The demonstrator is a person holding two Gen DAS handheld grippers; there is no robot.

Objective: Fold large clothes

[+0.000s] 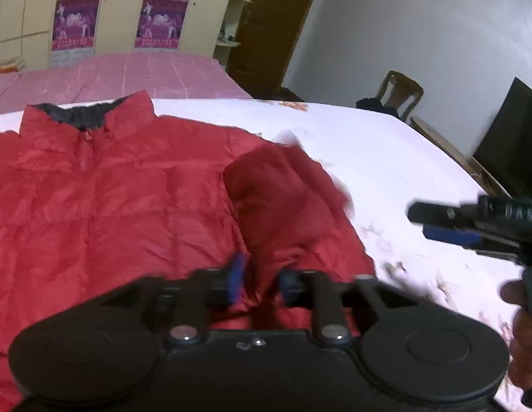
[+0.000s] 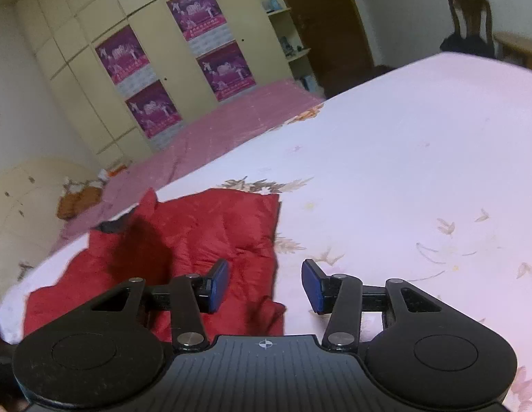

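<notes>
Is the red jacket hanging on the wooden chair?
No, the red jacket lies spread flat on the white floral bedsheet, while the wooden chair stands apart by the wall.

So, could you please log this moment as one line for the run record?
item: red quilted puffer jacket flat on white floral bedsheet | left claw: open over sleeve | right claw: open, empty

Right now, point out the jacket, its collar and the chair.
jacket point(image 1: 104, 206), left wrist view, quilted chest panel.
collar point(image 1: 77, 115), left wrist view, dark inner lining.
chair point(image 1: 399, 91), left wrist view, wooden backrest.
</notes>
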